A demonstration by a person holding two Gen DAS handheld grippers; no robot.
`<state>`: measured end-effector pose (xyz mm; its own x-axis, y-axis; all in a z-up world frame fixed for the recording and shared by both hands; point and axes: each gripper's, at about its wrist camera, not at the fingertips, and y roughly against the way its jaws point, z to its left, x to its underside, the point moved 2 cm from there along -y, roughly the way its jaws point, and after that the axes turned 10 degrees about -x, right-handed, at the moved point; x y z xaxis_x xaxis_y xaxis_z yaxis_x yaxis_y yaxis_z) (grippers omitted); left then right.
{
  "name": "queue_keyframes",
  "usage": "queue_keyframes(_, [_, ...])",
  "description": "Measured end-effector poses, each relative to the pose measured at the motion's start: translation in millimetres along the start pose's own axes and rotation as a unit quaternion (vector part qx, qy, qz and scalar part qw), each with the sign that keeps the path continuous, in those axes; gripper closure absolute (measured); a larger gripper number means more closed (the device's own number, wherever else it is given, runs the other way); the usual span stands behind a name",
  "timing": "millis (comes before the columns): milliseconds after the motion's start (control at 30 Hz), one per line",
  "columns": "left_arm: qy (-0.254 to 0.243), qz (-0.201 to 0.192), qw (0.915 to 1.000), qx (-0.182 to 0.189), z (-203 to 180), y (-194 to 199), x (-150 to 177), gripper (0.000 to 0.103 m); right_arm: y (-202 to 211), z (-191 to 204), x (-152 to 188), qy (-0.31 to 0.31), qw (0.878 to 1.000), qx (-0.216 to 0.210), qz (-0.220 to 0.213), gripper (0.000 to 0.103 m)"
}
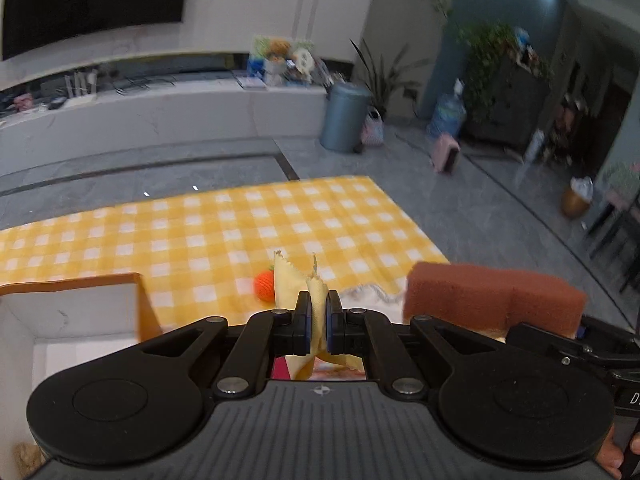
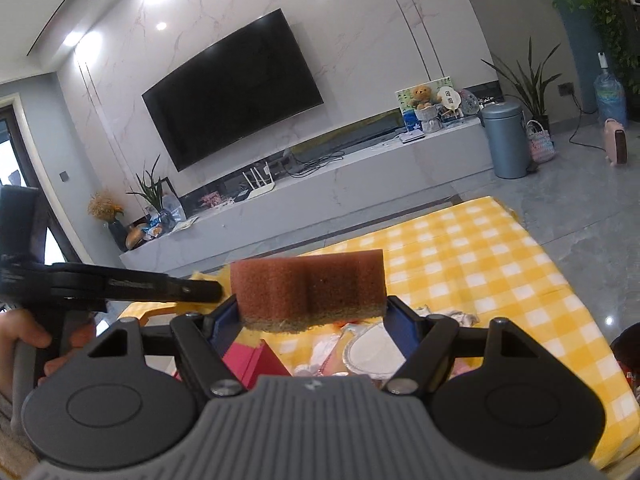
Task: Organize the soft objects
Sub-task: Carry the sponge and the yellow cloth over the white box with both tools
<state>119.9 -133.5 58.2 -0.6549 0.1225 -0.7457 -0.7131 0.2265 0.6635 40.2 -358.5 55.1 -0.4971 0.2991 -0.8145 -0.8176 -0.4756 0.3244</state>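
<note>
The left hand-held gripper (image 1: 318,326) is clenched on a thin pale-yellow cloth with pinked edges (image 1: 316,312), raised above the yellow-and-white checked surface (image 1: 224,232) near the white-lined open cardboard box (image 1: 80,320), while the right hand-held gripper (image 2: 310,322) grasps a rectangular brown foam sponge (image 2: 308,290) lengthwise between its widely spread fingers.

Your bench (image 1: 224,216) wears a yellow checked cloth; on it lie an orange knitted ball (image 1: 265,286) and an open box (image 1: 80,308).
</note>
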Motion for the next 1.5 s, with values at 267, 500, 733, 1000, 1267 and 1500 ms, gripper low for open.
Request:
queue_keyframes(267, [0.063,-0.012,0.9979,-0.007,51.5,17.8,5.9,0.096,-14.6,39.4,-1.4,0.04,0.999,0.007,0.005,0.028])
queue_keyframes(500, [0.143,-0.009,0.9895,-0.016,119.9,37.4,19.7,0.096,-38.3,92.5,3.0,0.094,0.995,-0.024,0.029,0.028])
queue_keyframes(733, [0.217,-0.042,0.9737,-0.054,194.5,64.3,44.9,0.096,-68.2,148.8,13.1,0.136,0.988,-0.059,0.052,0.028])
queue_keyframes(1000, [0.227,-0.049,0.9684,-0.091,236.3,63.2,75.4,0.096,-144.1,211.2,49.9,0.244,0.955,-0.06,0.158,0.029])
queue_keyframes(1267, [0.231,-0.054,0.9696,-0.06,244.5,70.7,90.4,0.096,-227.1,234.1,83.7,0.326,0.909,-0.079,0.25,0.029])
queue_keyframes(1500, [0.23,-0.05,0.9695,-0.067,247.2,66.5,92.5,0.096,-265.2,241.8,102.9,0.396,0.86,-0.011,0.32,0.029])
